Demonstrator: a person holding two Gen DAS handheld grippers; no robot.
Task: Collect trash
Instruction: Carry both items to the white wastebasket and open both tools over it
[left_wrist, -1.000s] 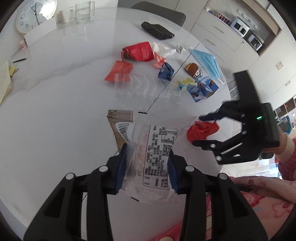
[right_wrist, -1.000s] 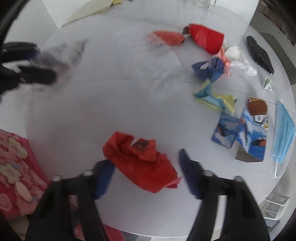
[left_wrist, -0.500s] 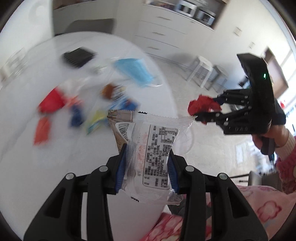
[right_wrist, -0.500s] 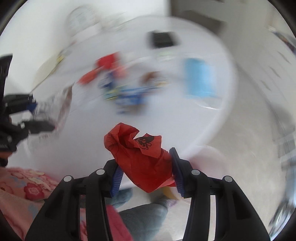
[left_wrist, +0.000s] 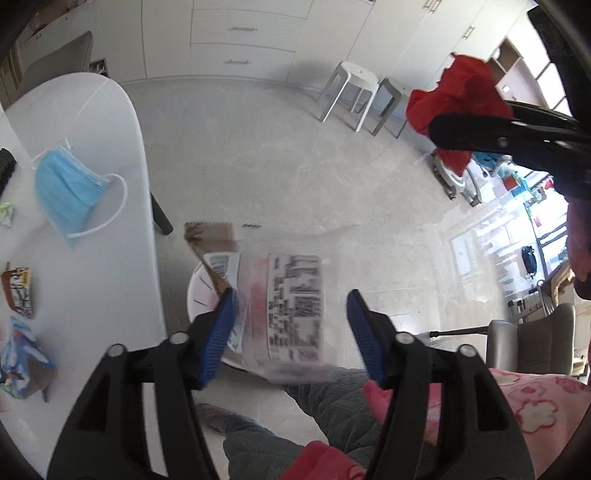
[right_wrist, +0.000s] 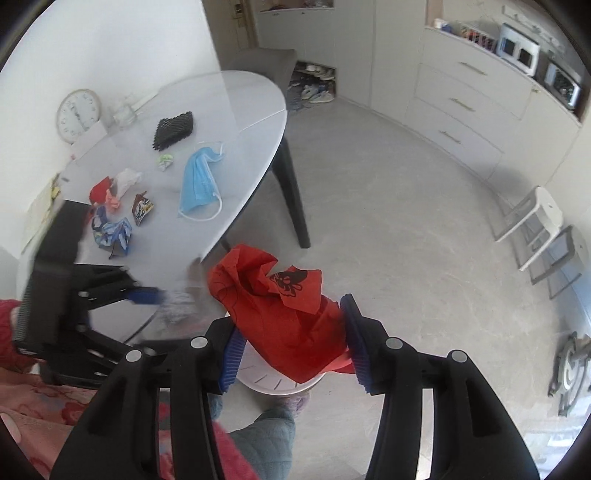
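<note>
My left gripper (left_wrist: 290, 299) hangs over a white round bin (left_wrist: 197, 291) on the floor beside the table. Its jaws are opening. A clear printed snack wrapper (left_wrist: 295, 317), blurred, is between them, and the right pad stands clear of it. My right gripper (right_wrist: 290, 317) is shut on a crumpled red paper (right_wrist: 280, 306), its jaws easing slightly while both pads still touch it. It hovers above the same bin (right_wrist: 266, 380). In the left wrist view the red paper (left_wrist: 465, 88) shows at top right.
The white table (right_wrist: 240, 96) holds a blue face mask (right_wrist: 199, 181), small wrappers (right_wrist: 110, 229) and a black mat (right_wrist: 173, 129). Grey trousers (left_wrist: 332, 398) are by the bin. Two stools (right_wrist: 543, 214) and drawer cabinets (right_wrist: 461, 107) stand across the open floor.
Both grippers swung from over the table to above the floor bin. The left jaws have spread and freed the clear wrapper. The right gripper closed on the red paper and lifted it.
</note>
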